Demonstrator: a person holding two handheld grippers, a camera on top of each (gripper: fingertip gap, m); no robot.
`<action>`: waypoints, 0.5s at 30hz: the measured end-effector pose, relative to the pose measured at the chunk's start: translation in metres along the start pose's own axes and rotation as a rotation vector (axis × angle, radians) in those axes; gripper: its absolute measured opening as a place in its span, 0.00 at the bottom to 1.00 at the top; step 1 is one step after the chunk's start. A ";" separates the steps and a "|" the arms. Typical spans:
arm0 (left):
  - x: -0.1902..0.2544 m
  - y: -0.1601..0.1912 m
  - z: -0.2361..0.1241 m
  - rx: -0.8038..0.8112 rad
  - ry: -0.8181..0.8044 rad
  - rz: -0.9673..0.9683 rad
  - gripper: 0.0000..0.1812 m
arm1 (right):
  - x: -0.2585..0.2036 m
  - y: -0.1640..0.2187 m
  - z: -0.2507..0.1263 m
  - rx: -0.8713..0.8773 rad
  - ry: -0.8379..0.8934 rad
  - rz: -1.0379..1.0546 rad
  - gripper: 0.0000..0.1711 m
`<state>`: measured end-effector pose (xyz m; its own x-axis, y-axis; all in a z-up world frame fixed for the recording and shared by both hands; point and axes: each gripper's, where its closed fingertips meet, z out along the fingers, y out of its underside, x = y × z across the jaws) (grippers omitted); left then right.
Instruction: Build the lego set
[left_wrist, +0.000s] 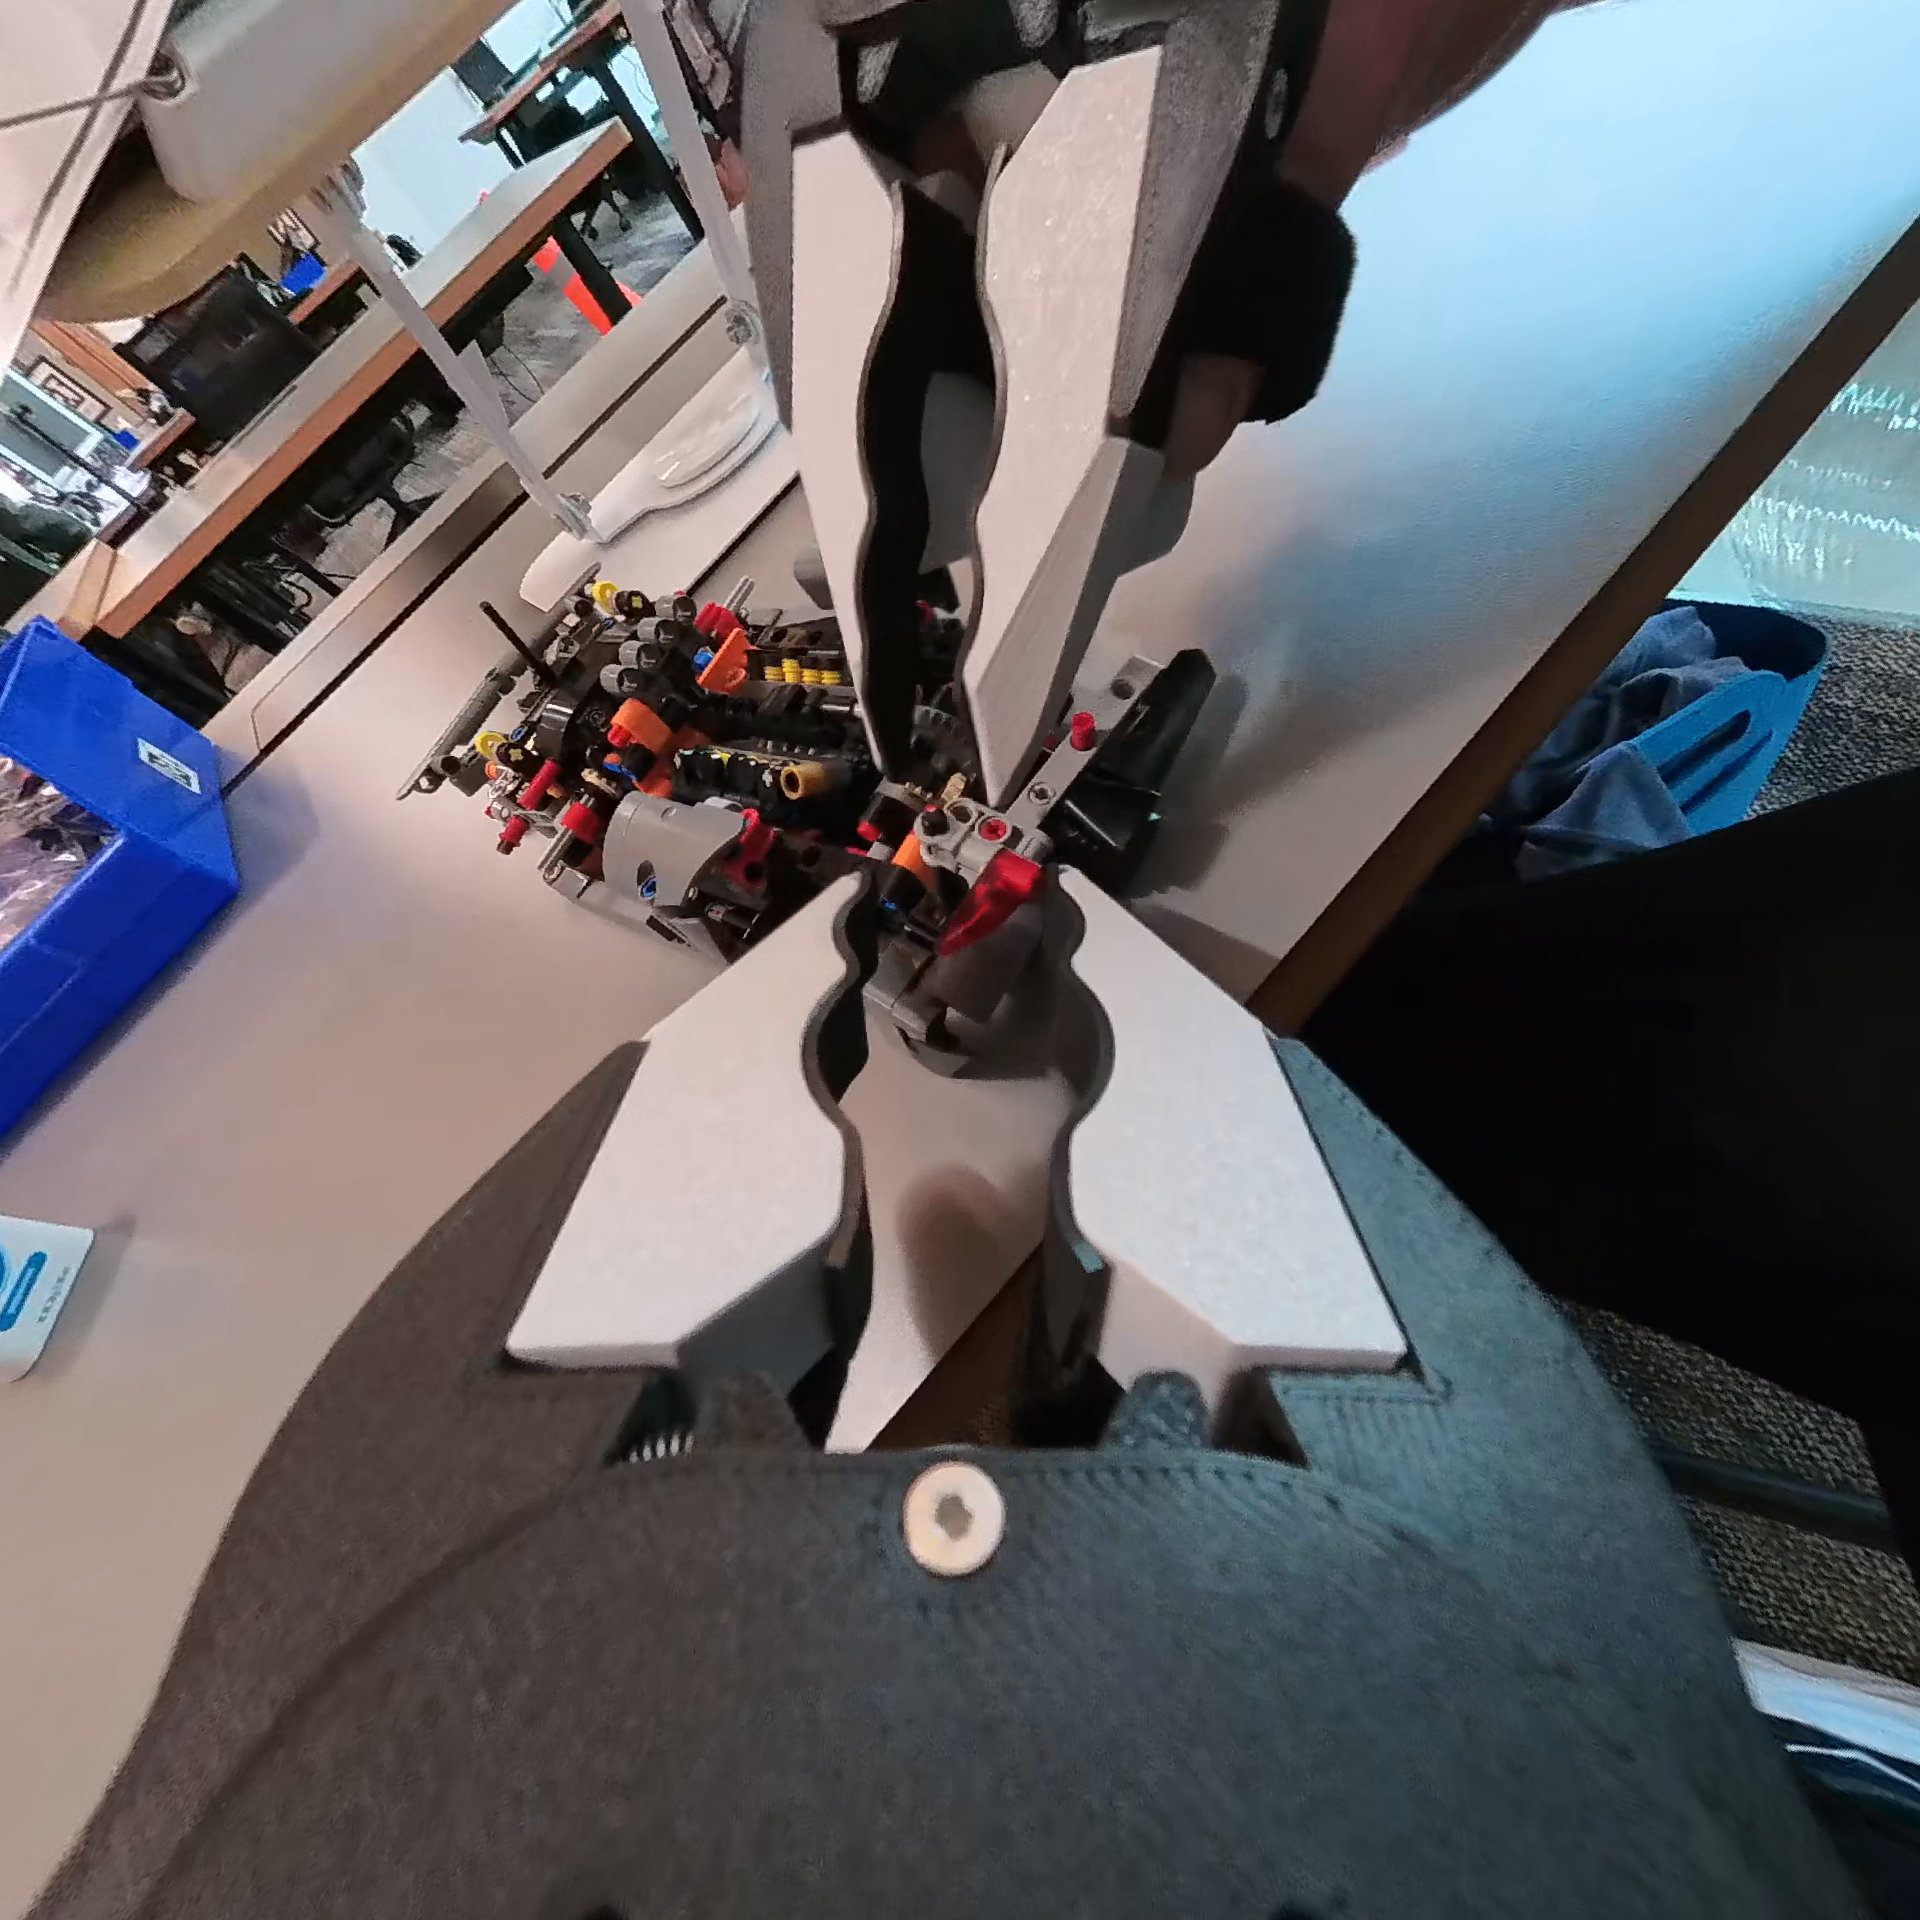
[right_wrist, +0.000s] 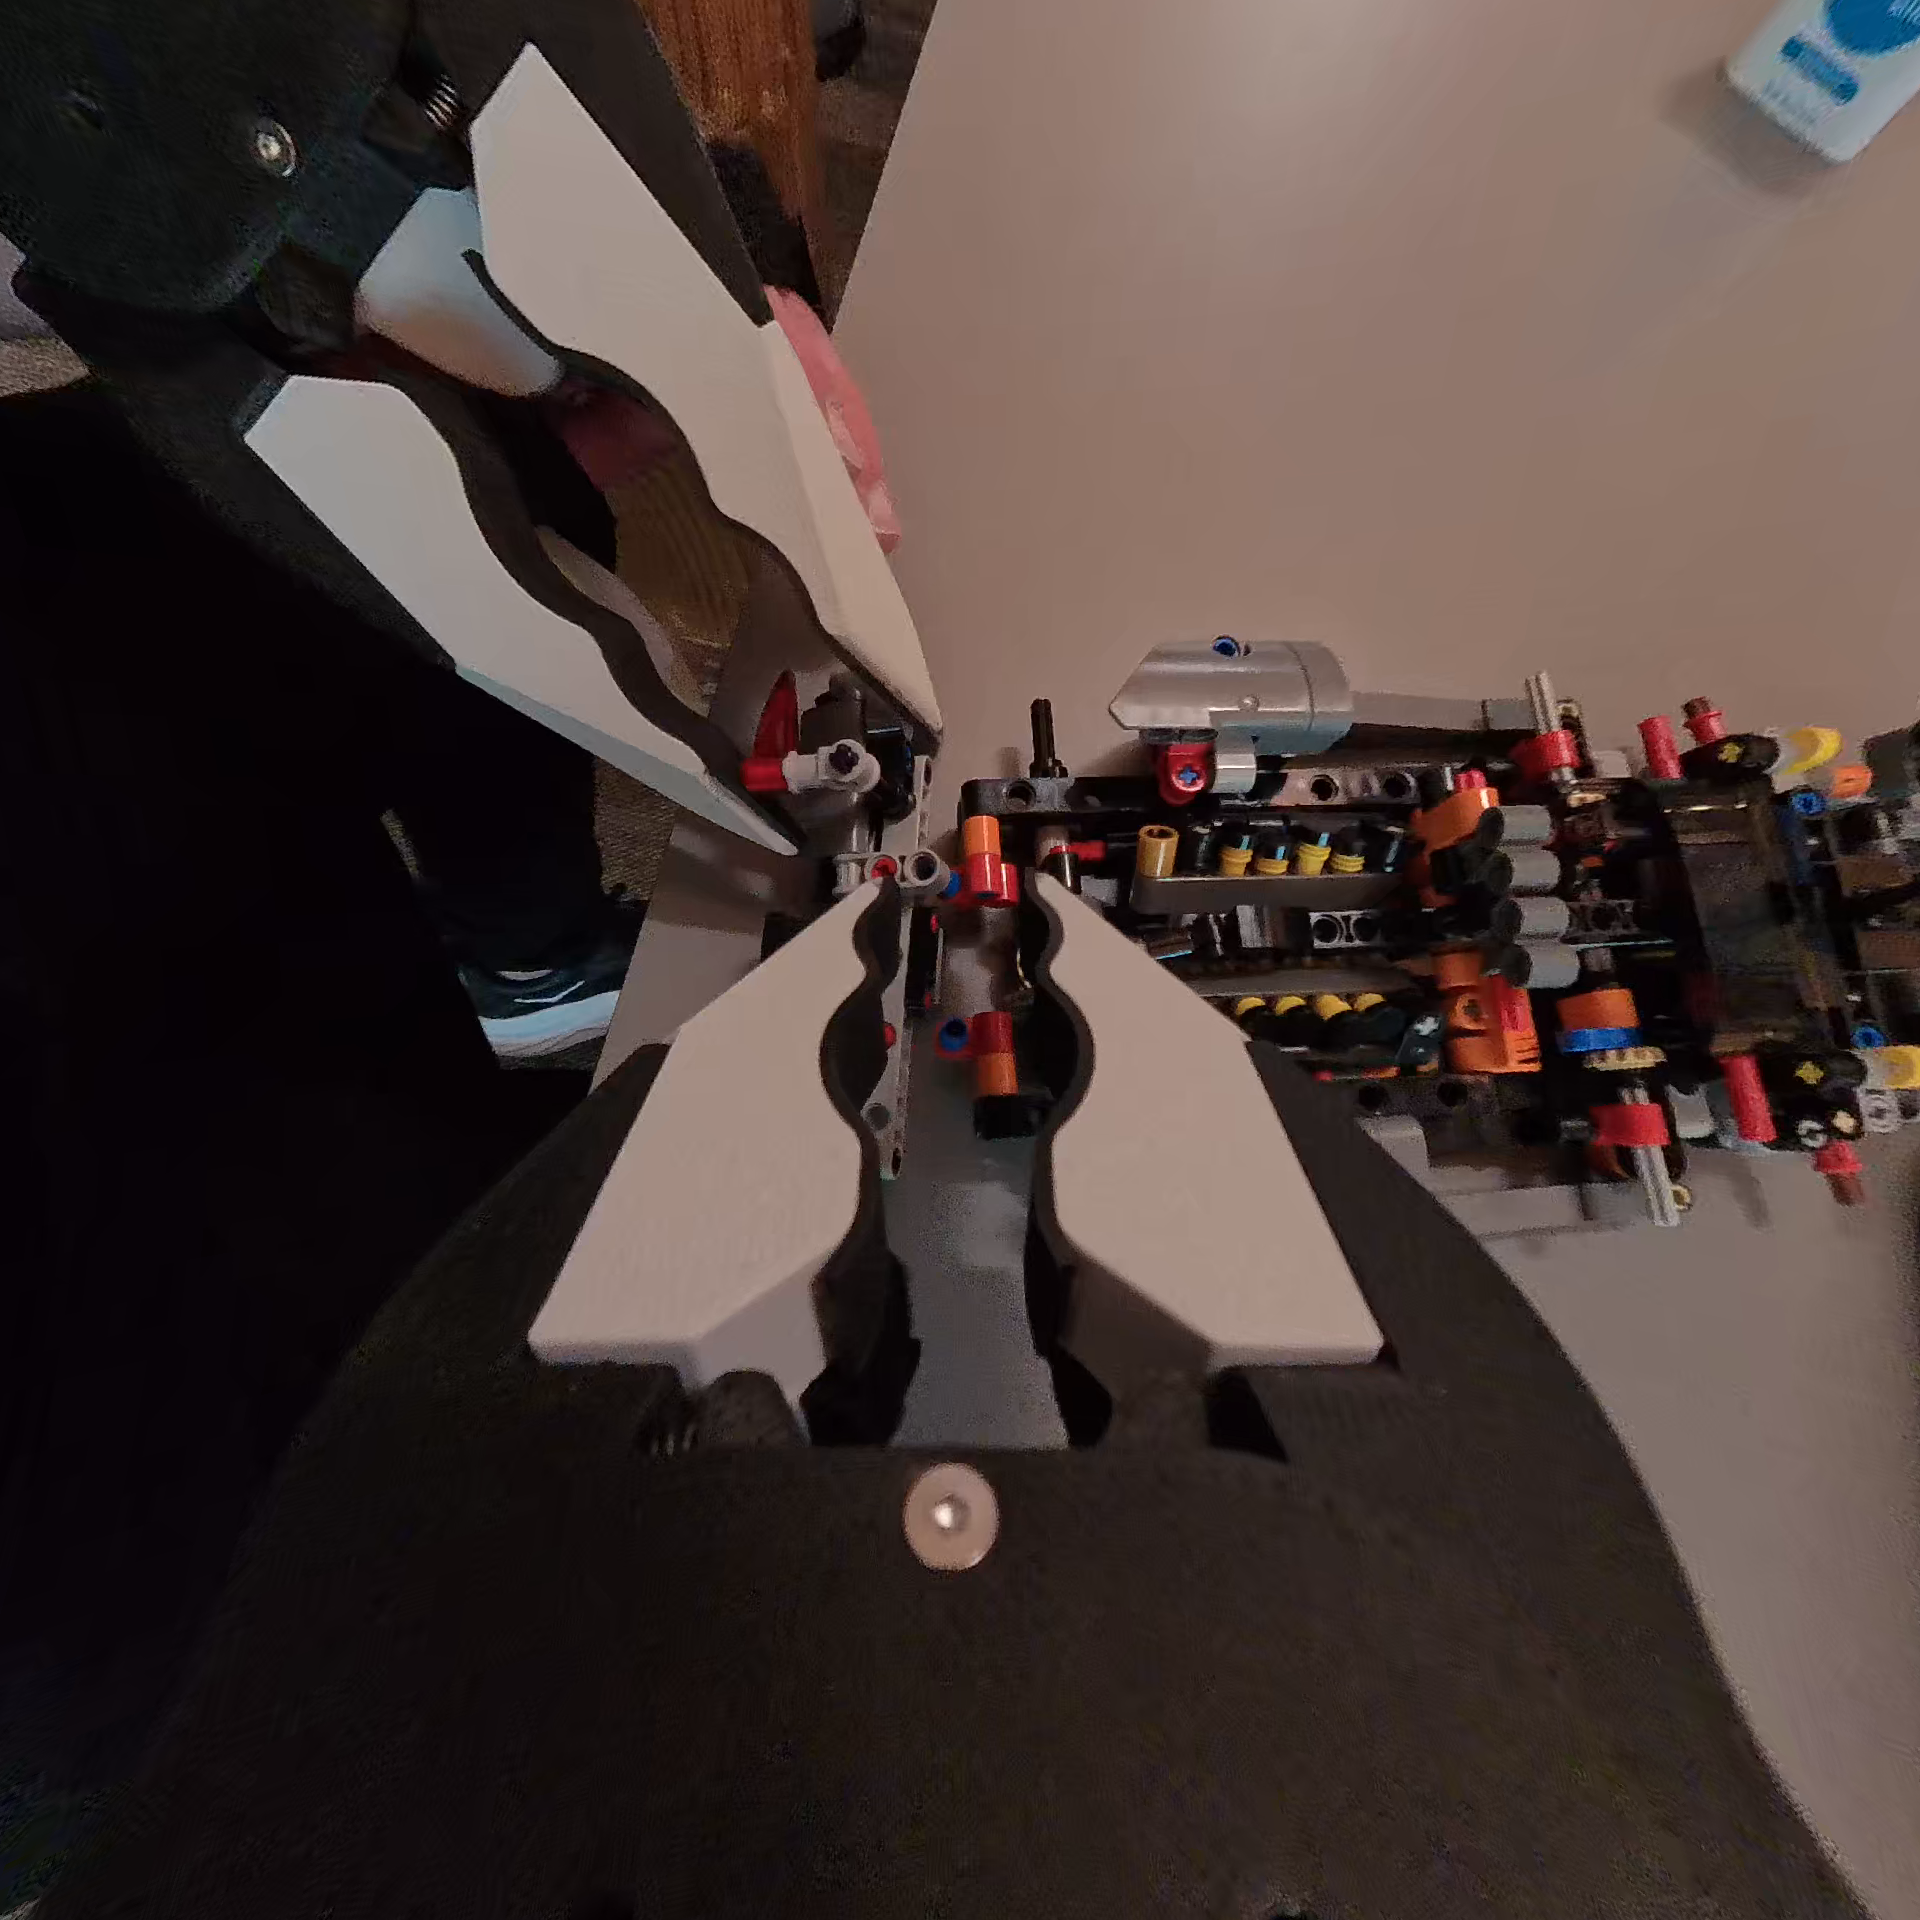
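Observation:
A partly built lego car chassis (right_wrist: 1455, 935) in black, grey, orange and red lies on the beige table (right_wrist: 1351, 364); it also shows in the left wrist view (left_wrist: 675, 748). My left gripper (left_wrist: 951, 899) is shut on a small grey sub-assembly (left_wrist: 966, 987) with a clear red piece (left_wrist: 992, 899), held at the chassis end near the table edge. In the right wrist view it (right_wrist: 862, 790) comes in from the upper left. My right gripper (right_wrist: 956, 888) is shut on the grey parts at that chassis end (right_wrist: 977, 966). In the left wrist view it (left_wrist: 940, 784) comes down from above.
A blue bin (left_wrist: 104, 852) stands at the left. A white card (right_wrist: 1818, 73) lies on the table. A white lamp base (left_wrist: 707, 457) stands behind the chassis. The table edge (left_wrist: 1507, 644) runs close beside the grippers. A person's shoe (right_wrist: 551, 1008) is on the floor. Left and right tips are no more than a few centimetres apart. Left tips and right tips are each some 35 centimetres from the white card (right_wrist: 1818, 73).

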<state>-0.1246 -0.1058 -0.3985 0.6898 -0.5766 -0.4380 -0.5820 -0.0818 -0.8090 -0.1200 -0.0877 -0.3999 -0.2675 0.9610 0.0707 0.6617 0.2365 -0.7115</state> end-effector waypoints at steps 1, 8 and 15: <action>0.000 0.000 0.000 -0.001 -0.002 0.007 0.15 | 0.000 0.001 0.001 -0.008 -0.014 0.015 0.12; 0.003 0.002 0.001 -0.006 -0.010 0.024 0.13 | -0.002 0.002 0.005 -0.035 -0.078 0.058 0.14; 0.003 0.003 0.002 0.003 -0.018 0.021 0.12 | -0.004 0.004 0.007 -0.043 -0.125 0.108 0.14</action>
<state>-0.1234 -0.1061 -0.4032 0.6852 -0.5632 -0.4619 -0.5953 -0.0676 -0.8007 -0.1214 -0.0915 -0.4077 -0.2767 0.9564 -0.0940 0.7199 0.1415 -0.6795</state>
